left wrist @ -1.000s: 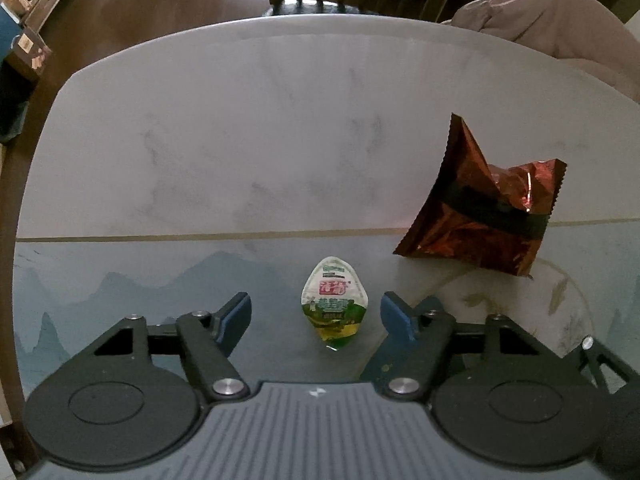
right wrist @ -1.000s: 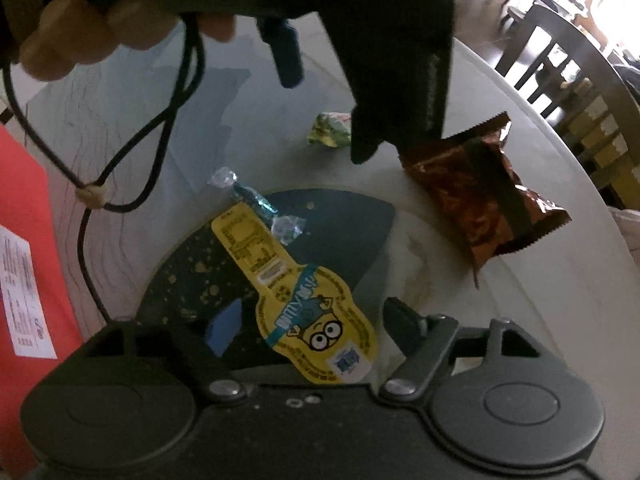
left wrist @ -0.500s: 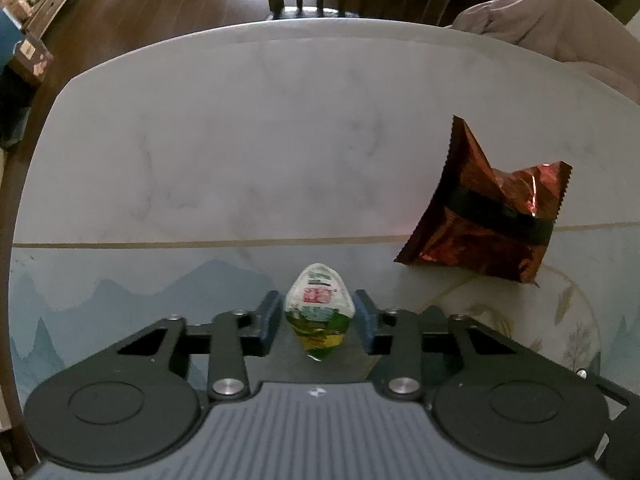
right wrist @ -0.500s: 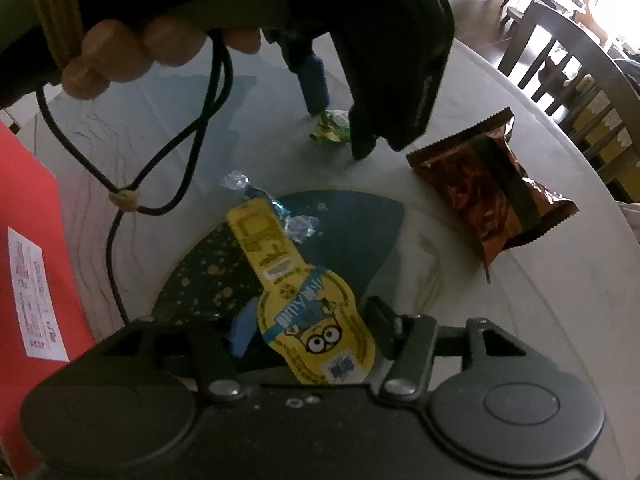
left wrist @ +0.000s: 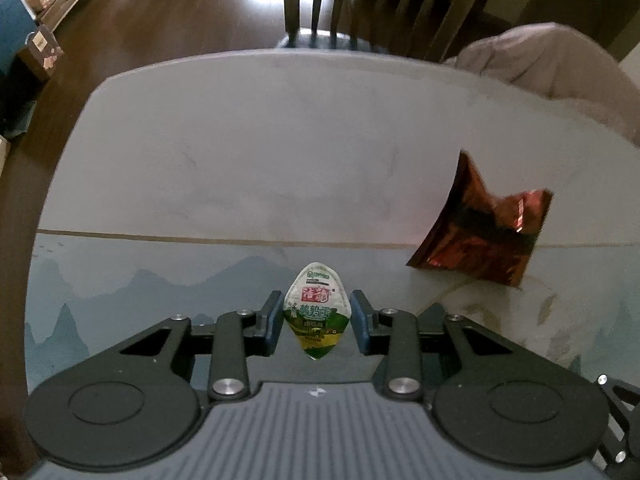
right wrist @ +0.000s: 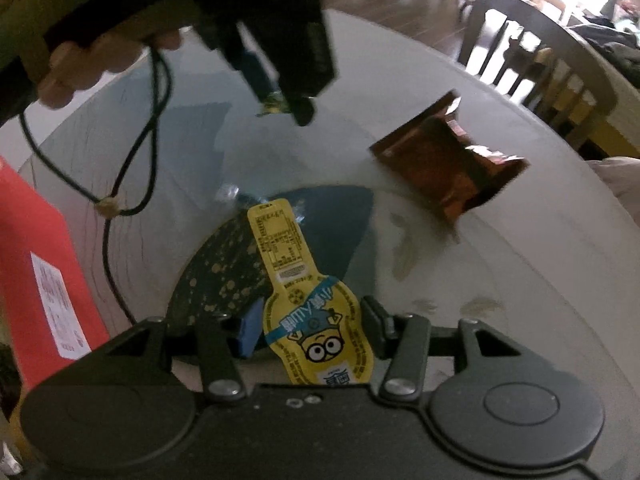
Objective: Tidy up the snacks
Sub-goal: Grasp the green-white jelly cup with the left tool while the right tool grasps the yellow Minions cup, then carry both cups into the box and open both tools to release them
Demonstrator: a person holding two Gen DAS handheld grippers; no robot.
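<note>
Over the marble-patterned table (left wrist: 280, 152), the left gripper (left wrist: 316, 316) is clamping its blue pads on a small green-and-white jelly cup (left wrist: 316, 312), which is hanging clear of the surface in the right wrist view. The right gripper (right wrist: 312, 332) is gripping a yellow cartoon-printed snack pack (right wrist: 304, 296) (its long tab pointing away) between nearly closed jaws. A copper foil bag (left wrist: 484, 232) is lying well apart to the right; a red box (right wrist: 44, 280) is standing at the left edge.
</note>
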